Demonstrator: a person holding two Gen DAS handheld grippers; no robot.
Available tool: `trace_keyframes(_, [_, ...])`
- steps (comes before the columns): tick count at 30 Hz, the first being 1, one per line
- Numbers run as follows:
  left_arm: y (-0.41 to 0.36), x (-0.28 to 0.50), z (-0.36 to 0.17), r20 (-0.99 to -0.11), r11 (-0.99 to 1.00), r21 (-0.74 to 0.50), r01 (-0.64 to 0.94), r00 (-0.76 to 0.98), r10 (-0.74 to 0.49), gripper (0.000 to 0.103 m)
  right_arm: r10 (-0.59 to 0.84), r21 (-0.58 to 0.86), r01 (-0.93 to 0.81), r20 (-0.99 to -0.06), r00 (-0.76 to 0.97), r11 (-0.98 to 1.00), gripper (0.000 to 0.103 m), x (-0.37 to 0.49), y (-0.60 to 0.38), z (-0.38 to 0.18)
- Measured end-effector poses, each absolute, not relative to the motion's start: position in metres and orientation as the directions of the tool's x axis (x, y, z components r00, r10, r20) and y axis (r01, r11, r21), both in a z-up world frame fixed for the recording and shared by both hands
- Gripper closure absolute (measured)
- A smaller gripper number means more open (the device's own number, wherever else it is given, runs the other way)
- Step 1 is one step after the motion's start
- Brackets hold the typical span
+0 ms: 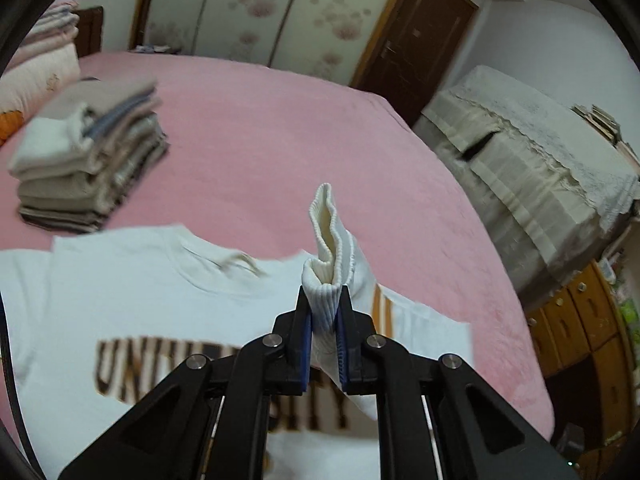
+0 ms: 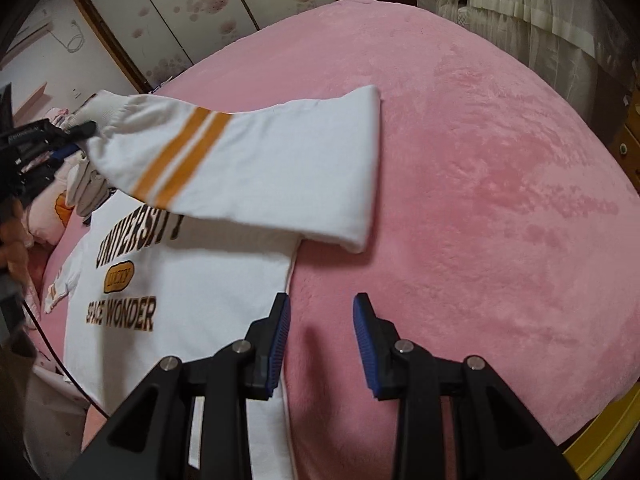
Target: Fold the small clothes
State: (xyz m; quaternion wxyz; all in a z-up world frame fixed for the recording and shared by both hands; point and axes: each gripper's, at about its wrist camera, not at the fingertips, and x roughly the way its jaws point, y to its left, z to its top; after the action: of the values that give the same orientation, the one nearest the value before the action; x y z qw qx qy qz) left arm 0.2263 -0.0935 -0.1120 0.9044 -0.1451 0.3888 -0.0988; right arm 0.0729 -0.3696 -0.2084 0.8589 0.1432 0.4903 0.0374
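Observation:
A white sweatshirt (image 2: 192, 304) with brown "UNIVERSITY" lettering lies flat on the pink bed (image 2: 480, 184). It also shows in the left wrist view (image 1: 132, 312). My left gripper (image 1: 325, 320) is shut on the ribbed cuff (image 1: 326, 248) of the right sleeve (image 2: 256, 168), which has two orange stripes, and holds it lifted across the chest. The left gripper also shows in the right wrist view (image 2: 76, 136). My right gripper (image 2: 322, 332) is open and empty, low over the bed beside the sweatshirt's side edge.
A stack of folded clothes (image 1: 84, 160) sits on the bed at the far left, with folded bedding (image 1: 44, 52) behind it. A cloth-covered cabinet (image 1: 532, 168) and a wooden dresser (image 1: 580, 328) stand off the bed's right side. A wardrobe (image 1: 260, 12) is behind.

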Motion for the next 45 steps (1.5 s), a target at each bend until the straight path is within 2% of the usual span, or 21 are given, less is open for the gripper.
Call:
trace_keyframes(5, [-0.041, 0.236, -0.129, -0.687, 0.942, -0.330, -0.056, 0.699, -0.199, 0.095, 0.188, 0.245, 0.041, -0.831, 0.523, 0.969, 0.070, 0.092, -0.354, -0.212])
trace_keyframes(12, [0.000, 0.238, -0.177, -0.737, 0.920, -0.362, -0.149, 0.650, -0.184, 0.095, 0.166, 0.197, 0.001, -0.832, 0.529, 0.980, 0.070, 0.118, -0.333, -0.216])
trace_keyframes(26, [0.025, 0.218, -0.233, -0.763, 0.874, -0.414, -0.254, 0.621, -0.181, 0.094, 0.146, 0.176, 0.006, -0.833, 0.533, 0.984, 0.073, 0.128, -0.336, -0.221])
trace_keyframes(33, [0.032, 0.222, -0.251, -0.770, 0.855, -0.439, -0.275, 0.605, -0.201, 0.093, 0.199, 0.250, 0.030, -0.831, 0.520, 0.968, 0.072, 0.123, -0.347, -0.219])
trace_keyframes(40, [0.031, 0.222, -0.248, -0.762, 0.857, -0.445, -0.261, 0.614, -0.209, 0.093, 0.170, 0.229, 0.048, -0.831, 0.530, 0.972, 0.072, 0.118, -0.363, -0.217])
trace_keyframes(45, [0.033, 0.224, -0.252, -0.767, 0.852, -0.449, -0.268, 0.605, -0.214, 0.093, 0.209, 0.270, 0.041, -0.825, 0.525, 0.962, 0.072, 0.133, -0.364, -0.220])
